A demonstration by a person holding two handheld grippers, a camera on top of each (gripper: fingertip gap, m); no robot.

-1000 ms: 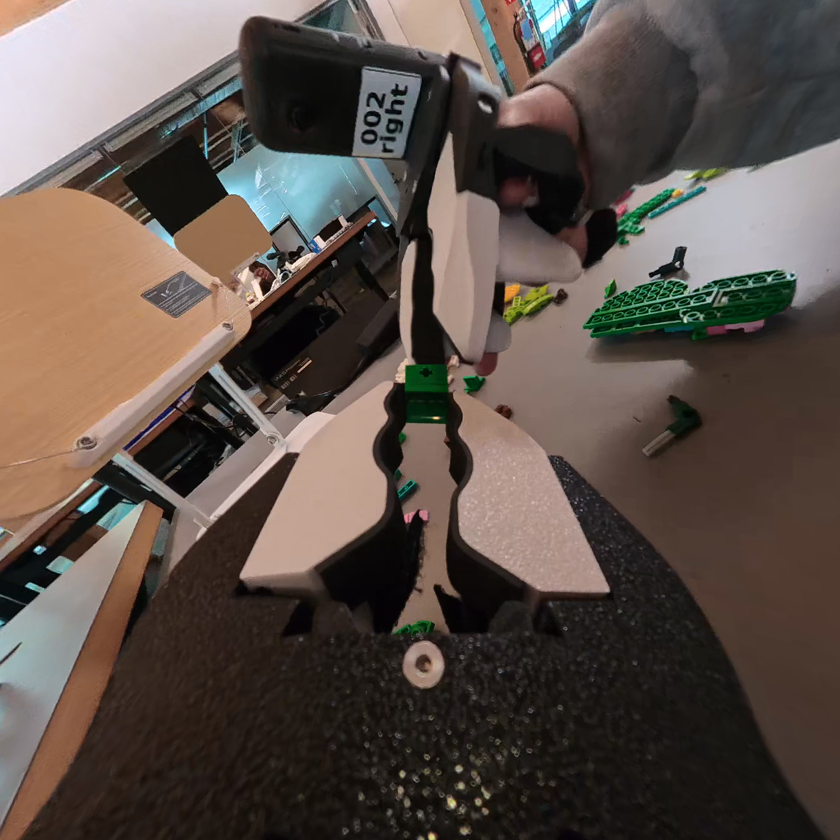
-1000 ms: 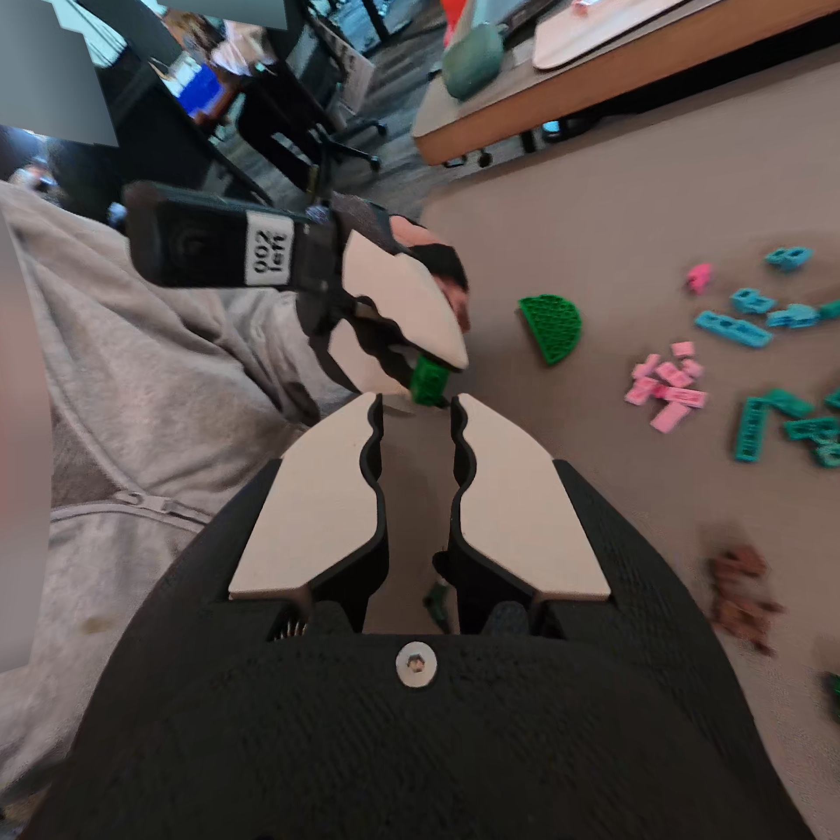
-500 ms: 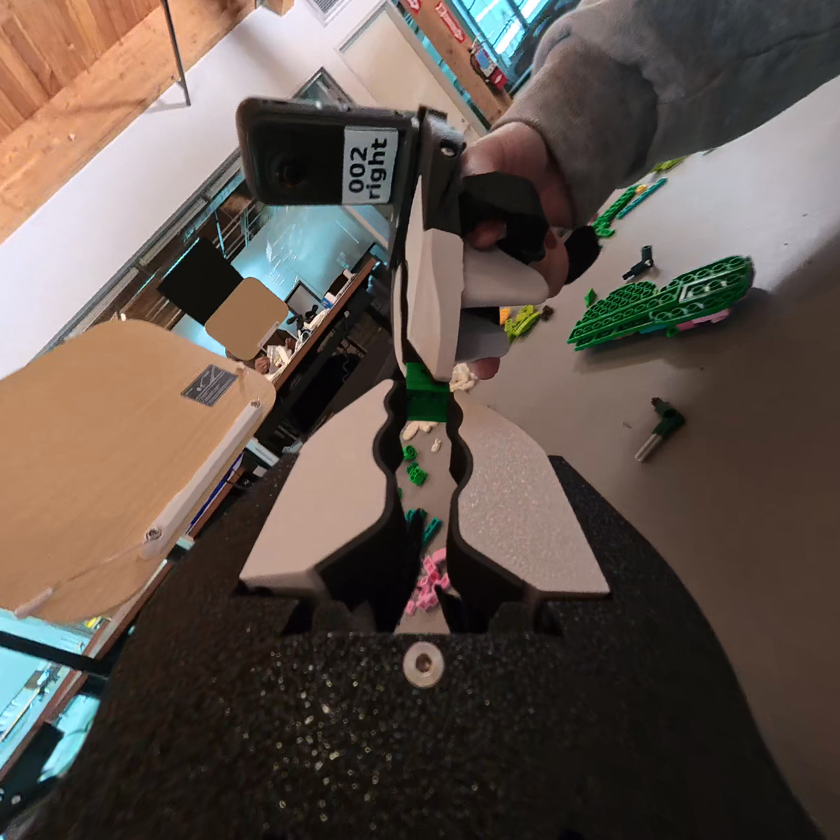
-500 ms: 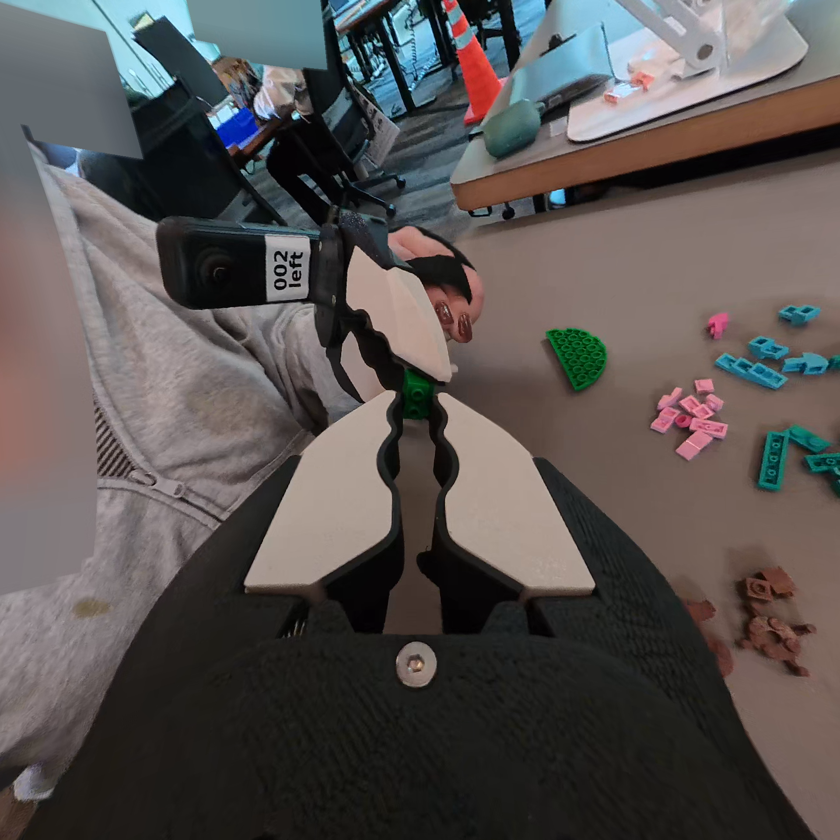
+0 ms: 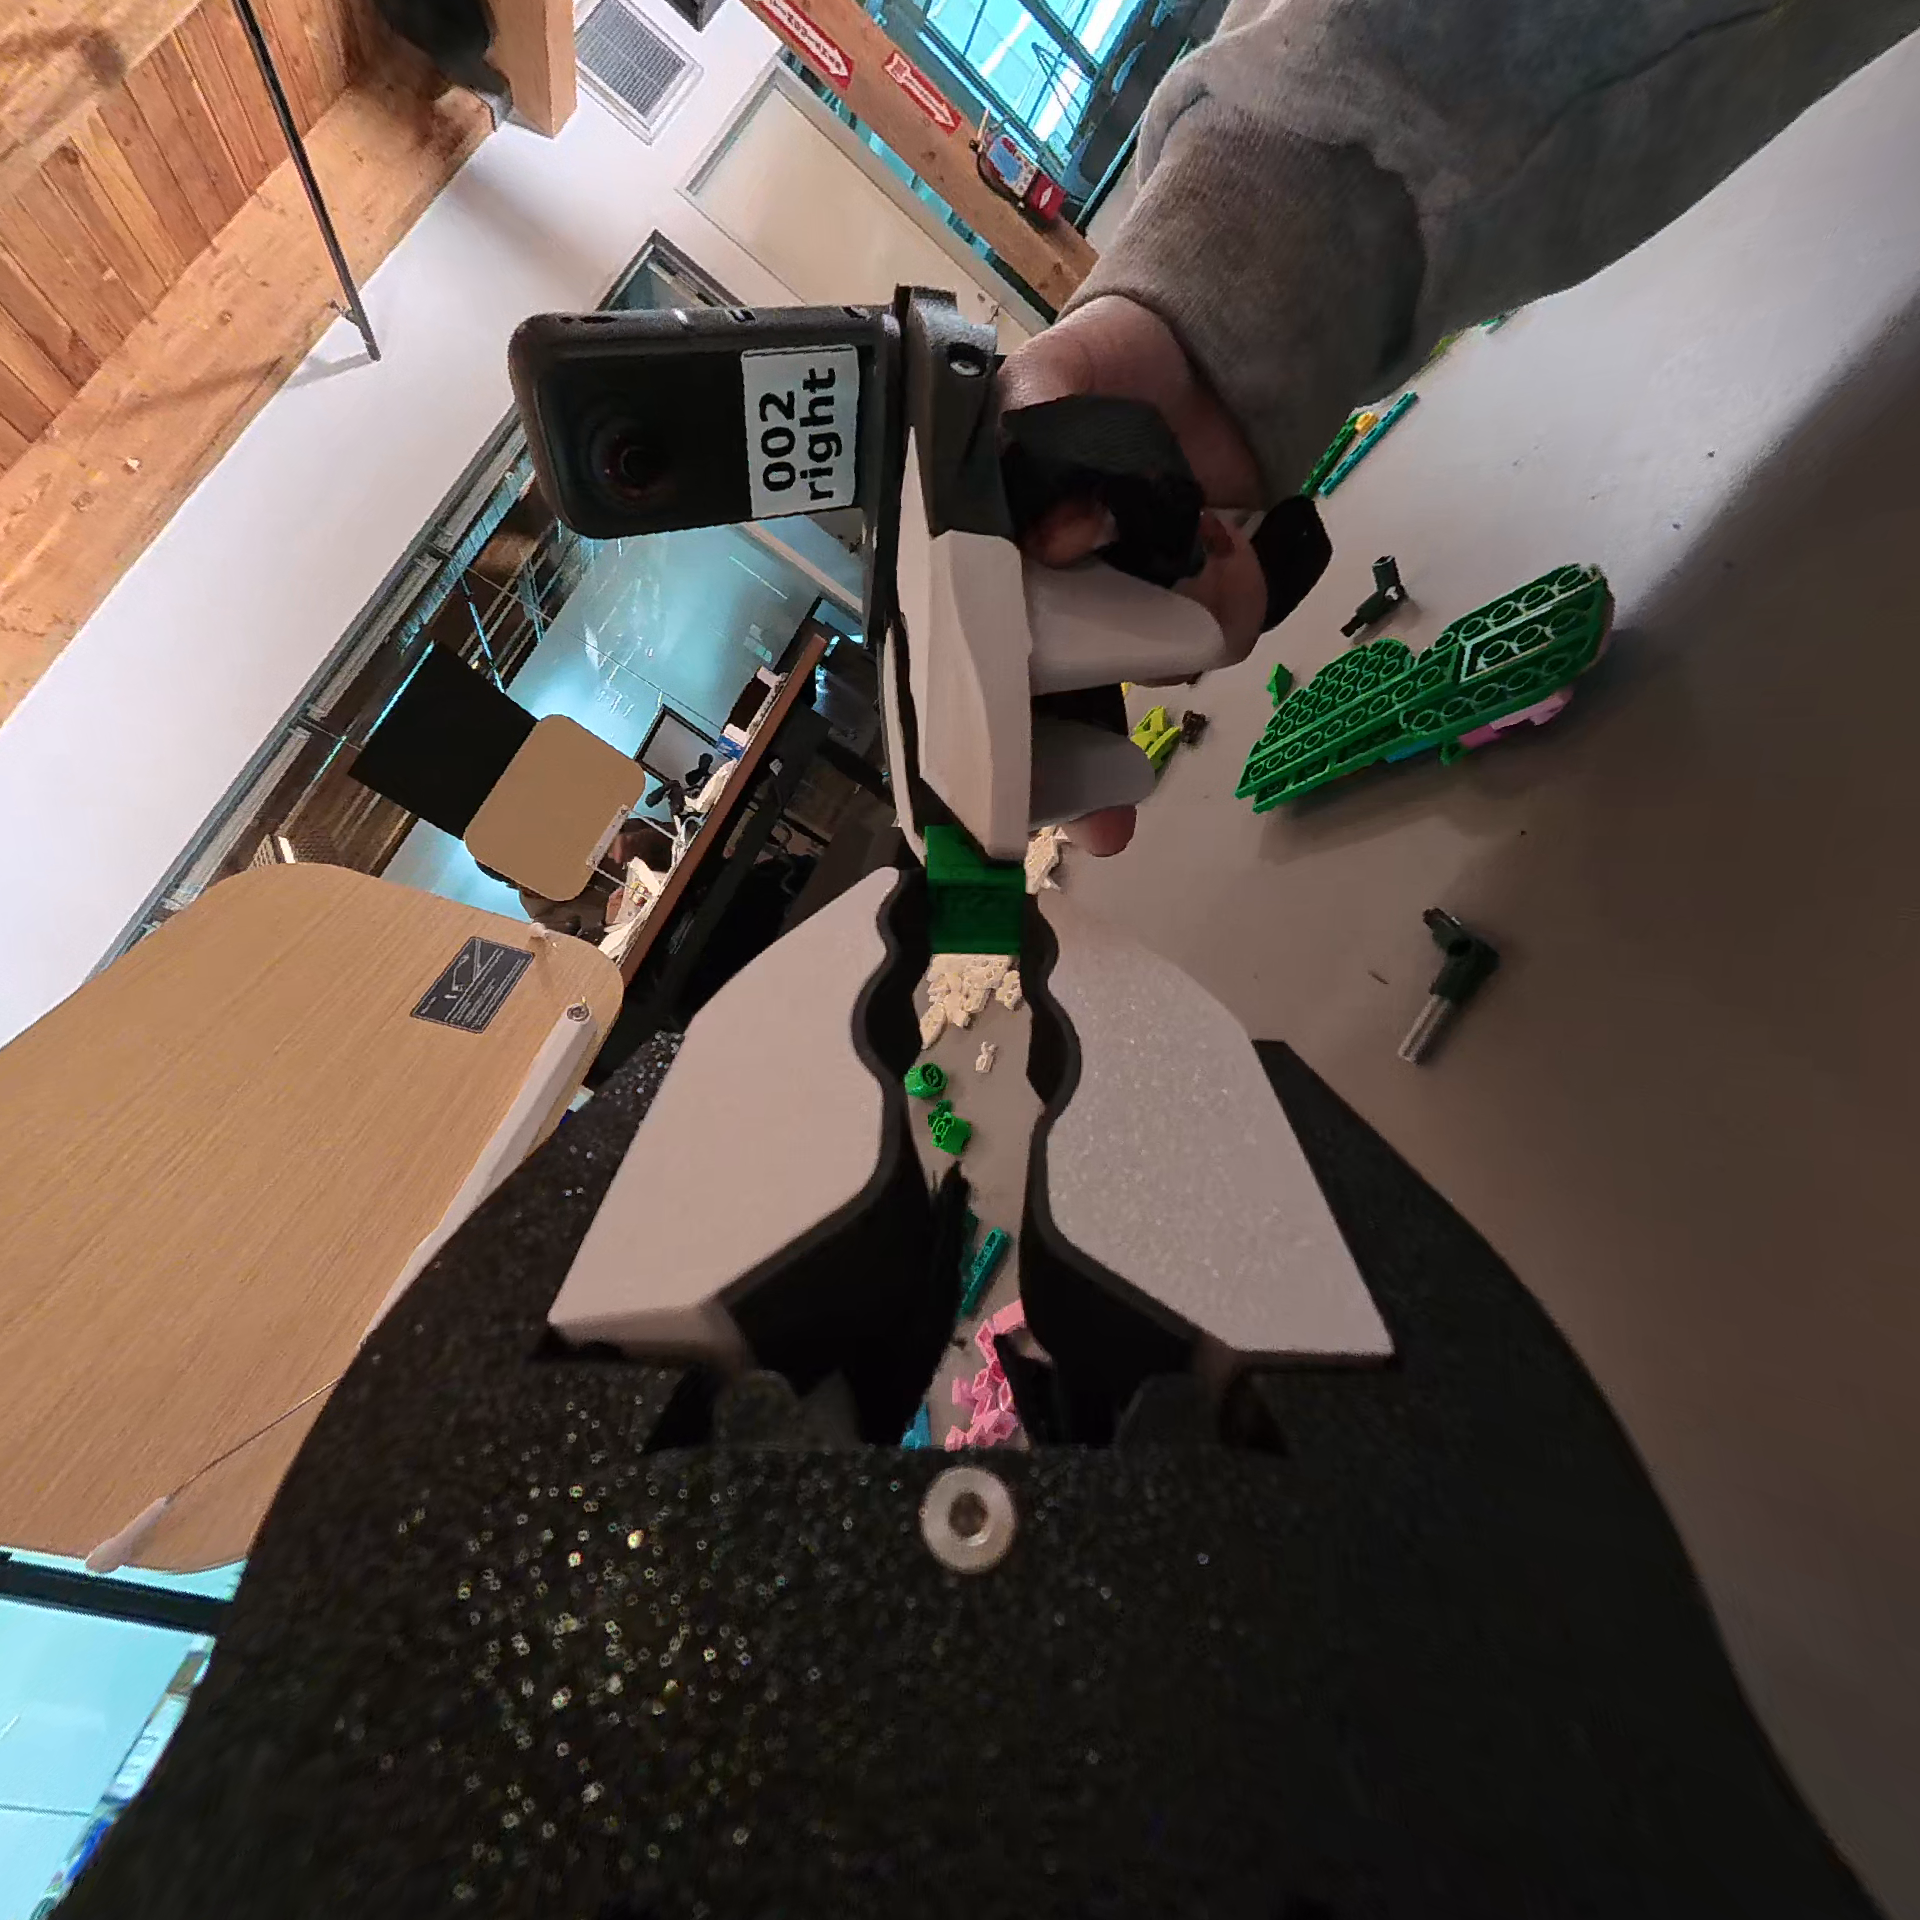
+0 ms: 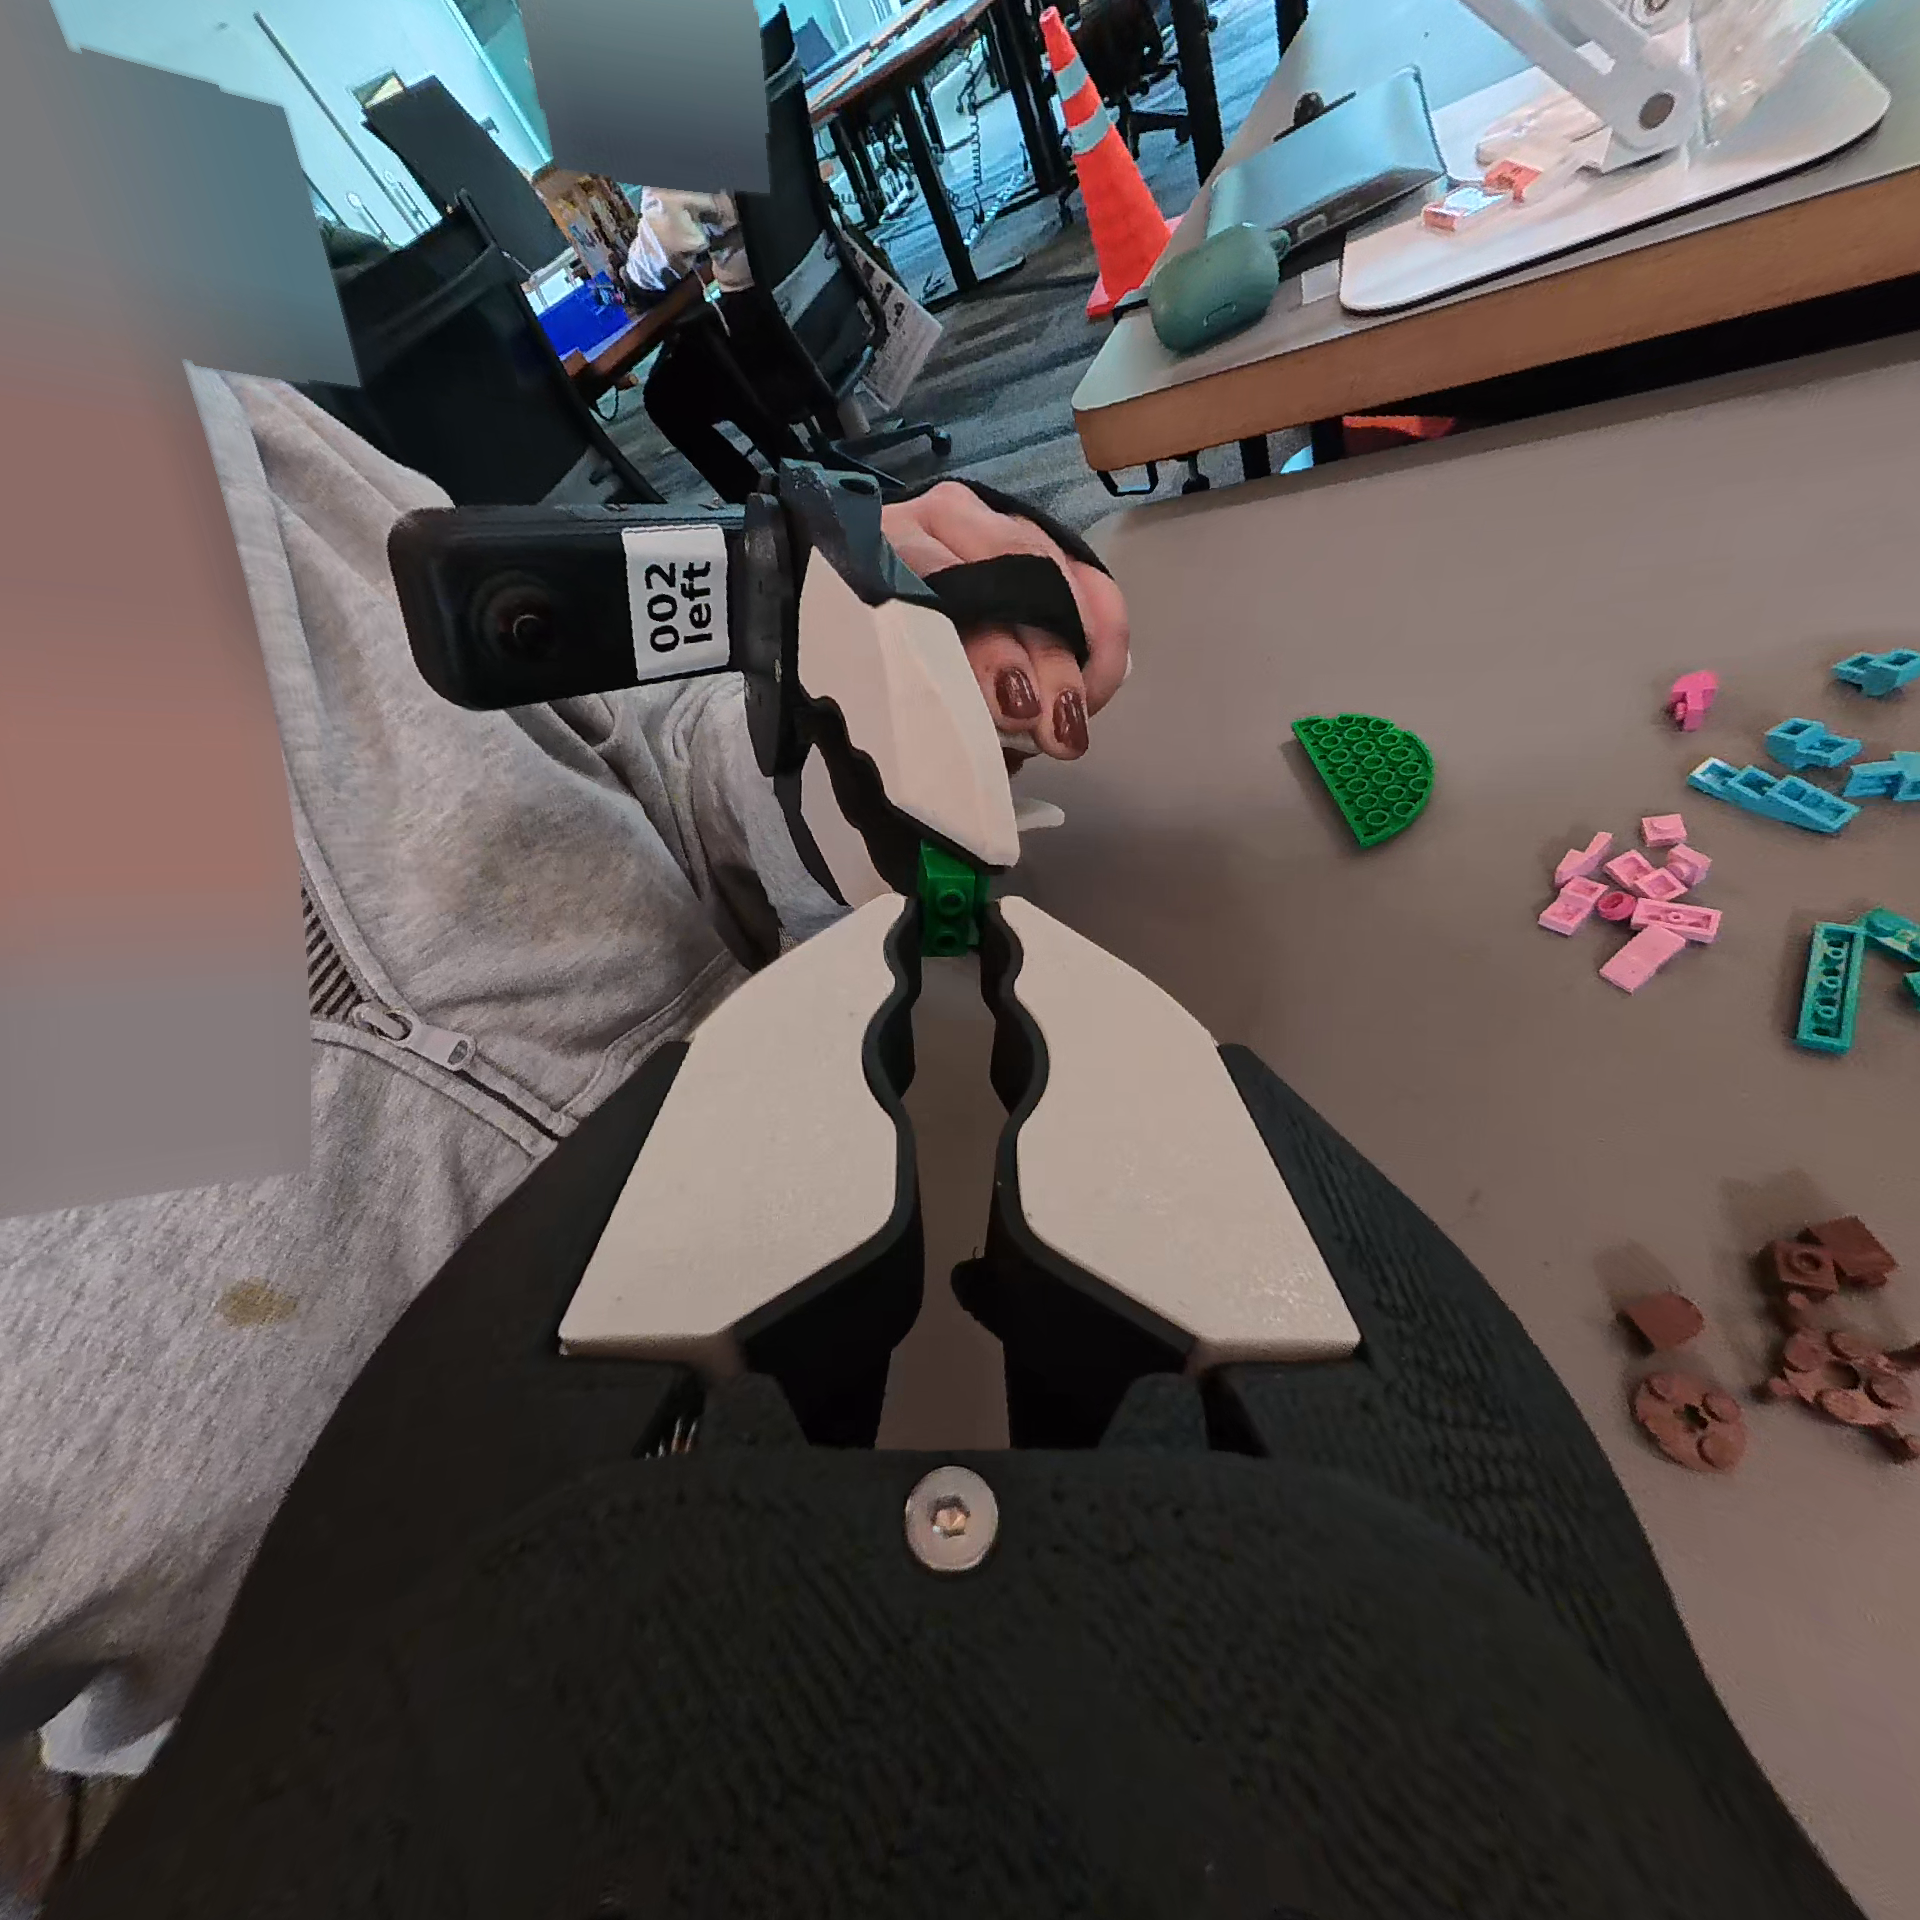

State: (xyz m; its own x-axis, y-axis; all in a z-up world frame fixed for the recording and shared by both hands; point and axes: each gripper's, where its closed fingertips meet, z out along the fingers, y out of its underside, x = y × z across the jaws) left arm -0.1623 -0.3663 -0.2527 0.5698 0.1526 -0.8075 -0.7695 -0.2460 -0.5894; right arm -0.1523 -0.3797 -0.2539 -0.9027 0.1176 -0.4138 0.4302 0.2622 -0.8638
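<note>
A matte grey-brown tabletop (image 6: 1455, 582) carries loose toy bricks. On it lie a green half-round studded plate (image 6: 1366, 774), a cluster of small pink pieces (image 6: 1636, 899), scattered teal pieces (image 6: 1808, 769) and a pile of brown pieces (image 6: 1787, 1340). Elsewhere on it rest a large green studded plate assembly (image 5: 1429, 686), a heap of white pieces (image 5: 966, 997) and a dark angled connector with a grey pin (image 5: 1449, 977).

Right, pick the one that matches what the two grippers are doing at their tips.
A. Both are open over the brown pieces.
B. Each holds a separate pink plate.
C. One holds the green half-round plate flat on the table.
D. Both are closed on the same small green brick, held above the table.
D: the left gripper and the right gripper both pinch one small green brick, from opposite ends, above the grey table.
</note>
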